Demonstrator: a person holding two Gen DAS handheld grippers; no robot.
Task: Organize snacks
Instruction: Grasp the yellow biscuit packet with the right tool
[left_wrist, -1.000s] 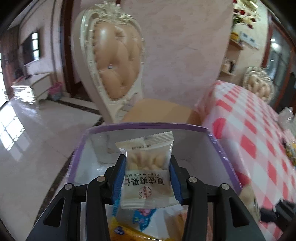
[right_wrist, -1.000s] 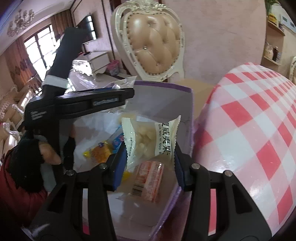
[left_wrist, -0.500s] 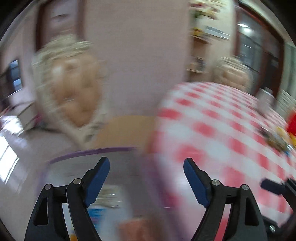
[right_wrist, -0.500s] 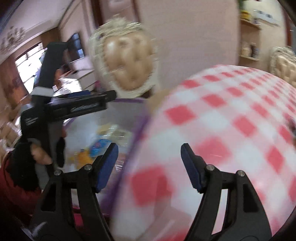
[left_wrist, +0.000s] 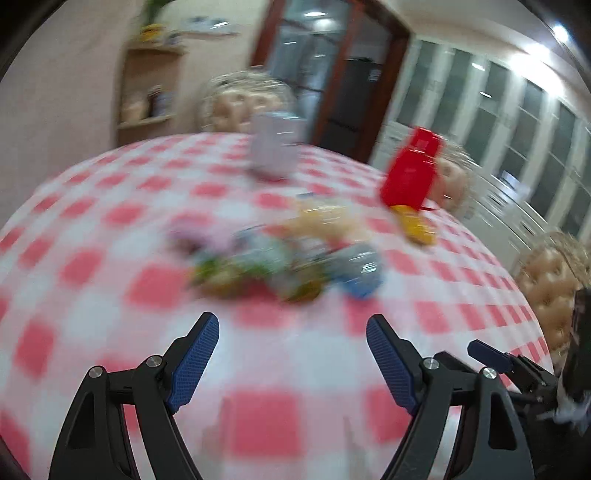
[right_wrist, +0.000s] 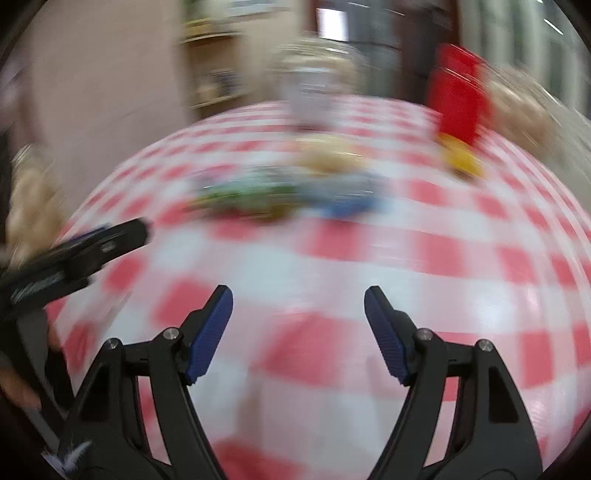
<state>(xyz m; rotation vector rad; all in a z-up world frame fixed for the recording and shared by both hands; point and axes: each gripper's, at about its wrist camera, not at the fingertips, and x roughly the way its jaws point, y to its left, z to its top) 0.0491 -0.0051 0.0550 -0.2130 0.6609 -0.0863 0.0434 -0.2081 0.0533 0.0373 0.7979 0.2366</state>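
**Q:** Waiting in a loose heap, the snacks (left_wrist: 280, 262) lie mid-table. Why there, and why untouched?

**A:** They are the stock yet to be sorted. The pile of small wrapped packets sits on the red-and-white checked tablecloth (left_wrist: 110, 258), ahead of both tools and well apart from either. Motion blur smears the wrappers, so I would only guess at a blue one on the pile's right and green and yellow ones on its left.

**Q:** And the tools?

**A:** The left gripper (left_wrist: 291, 334) points down at the cloth short of the heap, blue pads spread wide with nothing between them. The right gripper (right_wrist: 298, 304) is the same: its jaws have just been opening, and only bare cloth shows in the gap. Both stand apart because each is free to take a fresh packet; that is my reading, not a thing shown.

**Q:** What stands beyond the pile?

**A:** A red container (left_wrist: 412, 171) with a yellow packet (left_wrist: 415, 225) at its foot, on the pile's far right; a pale box-like shape (left_wrist: 275, 147) farther back, too blurred to name. Cushioned chairs (left_wrist: 550, 284) ring the table.

**Q:** The dark bar at the left of the right wrist's view?

**A:** The other tool, held alongside.
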